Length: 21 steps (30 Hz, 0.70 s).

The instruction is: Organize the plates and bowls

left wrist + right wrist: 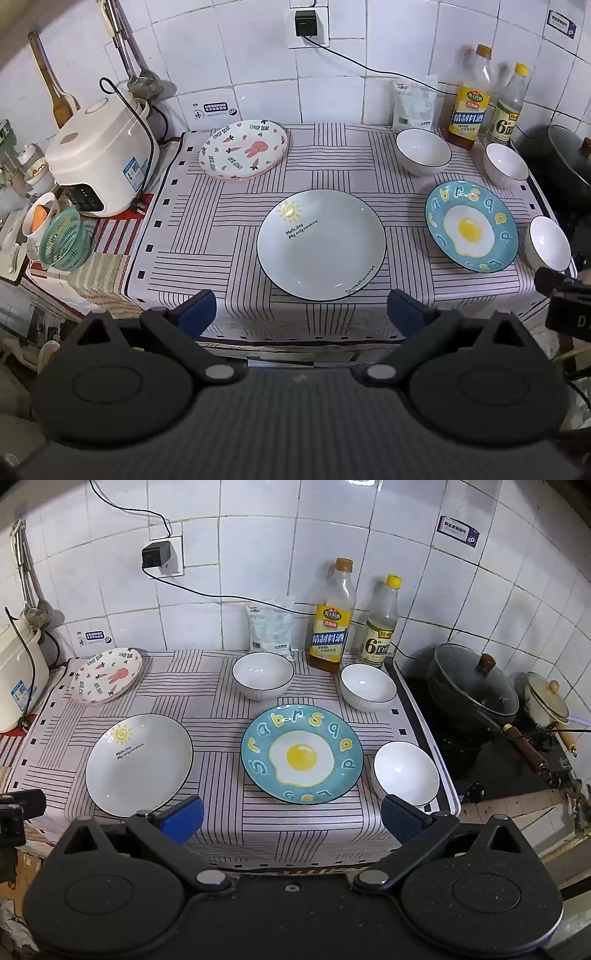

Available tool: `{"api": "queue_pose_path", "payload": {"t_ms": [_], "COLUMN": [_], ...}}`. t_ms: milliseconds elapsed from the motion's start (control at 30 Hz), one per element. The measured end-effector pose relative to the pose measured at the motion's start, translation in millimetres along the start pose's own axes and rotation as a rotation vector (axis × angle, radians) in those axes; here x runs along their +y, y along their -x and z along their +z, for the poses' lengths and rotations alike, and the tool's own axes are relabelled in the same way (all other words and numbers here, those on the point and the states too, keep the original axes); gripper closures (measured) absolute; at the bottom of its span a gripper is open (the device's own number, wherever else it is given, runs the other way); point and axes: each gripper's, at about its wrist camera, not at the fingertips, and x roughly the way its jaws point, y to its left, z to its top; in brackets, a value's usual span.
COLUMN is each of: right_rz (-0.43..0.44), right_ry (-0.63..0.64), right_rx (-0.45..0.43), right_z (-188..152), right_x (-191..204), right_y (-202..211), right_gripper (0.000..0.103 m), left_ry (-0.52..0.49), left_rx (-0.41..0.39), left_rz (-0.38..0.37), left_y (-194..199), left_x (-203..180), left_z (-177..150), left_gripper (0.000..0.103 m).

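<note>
On the striped cloth lie three plates: a rabbit-print plate (243, 149) (106, 681) at the back left, a pale plate with a sun (321, 244) (139, 765) near the front, and a blue fried-egg plate (471, 226) (302, 755). Three white bowls stand around the egg plate: one at the back (423, 151) (263, 675), one by the bottles (506, 167) (368, 687), one at the front right (549, 243) (405, 773). My left gripper (301, 315) hovers open before the sun plate. My right gripper (291, 821) hovers open before the egg plate. Both hold nothing.
A rice cooker (99, 151) and a green colander (65, 238) stand left of the cloth. Two bottles (332, 624) and a bag (271, 627) line the tiled wall. A lidded black pot (474, 690) and a small cream pot (546, 701) sit on the stove at the right.
</note>
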Motion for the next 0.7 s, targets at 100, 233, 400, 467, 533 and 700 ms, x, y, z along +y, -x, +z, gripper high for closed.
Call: {"api": "queue_pose_path", "payload": {"t_ms": [100, 233, 400, 467, 533, 700], "right_rz": [-0.002, -0.002, 0.010, 0.013, 0.019, -0.001], "right_ry": [0.002, 0.002, -0.005, -0.026, -0.040, -0.060], "right_rx": [0.000, -0.003, -0.038, -0.038, -0.034, -0.052], "right_z": [0, 0, -7, -10, -12, -13], "right_x": [0, -1, -11, -13, -17, -21], "right_y": [0, 1, 6, 6, 3, 3], "right_gripper": [0.000, 0.000, 0.000, 0.000, 0.000, 0.000], "left_ry": [-0.003, -0.001, -0.012, -0.013, -0.015, -0.031], "left_rx": [0.007, -0.004, 0.000, -0.003, -0.021, -0.029], "left_rz": [0.001, -0.002, -0.019, -0.023, -0.014, -0.020], "left_y": [0, 0, -5, -3, 0, 1], "left_x": [0, 0, 4, 6, 1, -1], "left_z": [0, 0, -1, -4, -7, -9], "left_gripper": [0.003, 0.003, 0.003, 0.004, 0.004, 0.004]}}
